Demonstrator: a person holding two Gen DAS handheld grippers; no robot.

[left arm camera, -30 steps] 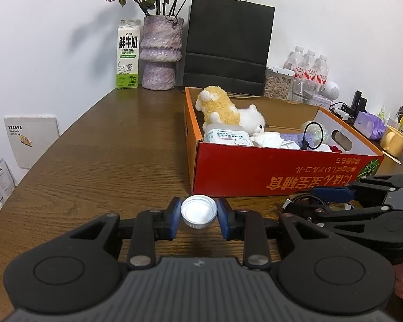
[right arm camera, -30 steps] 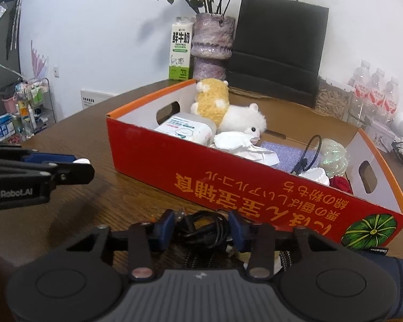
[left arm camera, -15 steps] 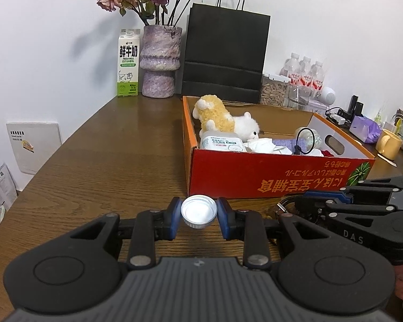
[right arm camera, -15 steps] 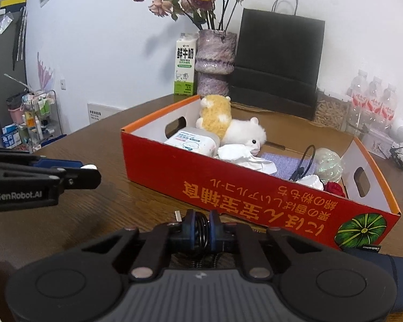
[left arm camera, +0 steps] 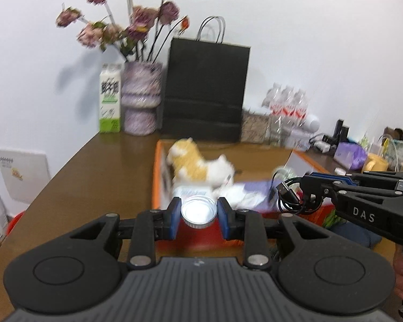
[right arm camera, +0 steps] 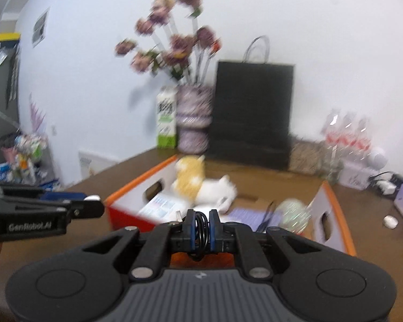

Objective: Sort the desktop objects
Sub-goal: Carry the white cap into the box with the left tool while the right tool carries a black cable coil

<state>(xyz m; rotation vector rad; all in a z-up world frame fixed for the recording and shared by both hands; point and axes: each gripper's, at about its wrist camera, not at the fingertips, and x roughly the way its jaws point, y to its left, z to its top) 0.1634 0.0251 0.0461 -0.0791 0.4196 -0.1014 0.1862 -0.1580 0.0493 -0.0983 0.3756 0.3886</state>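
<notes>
My left gripper (left arm camera: pixel 199 218) is shut on a white round bottle cap (left arm camera: pixel 199 212) and holds it in the air, just before the near wall of the red and orange cardboard box (left arm camera: pixel 155 177). My right gripper (right arm camera: pixel 201 225) is shut on a coiled black USB cable (right arm camera: pixel 200 228), lifted above the box's near edge (right arm camera: pixel 126 214). In the left wrist view the right gripper (left arm camera: pixel 306 187) shows at the right with the cable (left arm camera: pixel 288 196) hanging from it. The box holds a yellow and white plush toy (left arm camera: pixel 193 167), a wipes pack (right arm camera: pixel 161 206) and other small things.
At the back of the brown table (left arm camera: pixel 99 171) stand a milk carton (left arm camera: pixel 110 99), a purple vase with dried flowers (left arm camera: pixel 141 98), a black paper bag (left arm camera: pixel 205 88) and water bottles (left arm camera: pixel 287 107). A yellow mug (left arm camera: pixel 373 163) and cables lie at the right.
My right gripper closed on the black cable and lifted it. Both grippers rose from the table to box height, the left still carrying the cap.
</notes>
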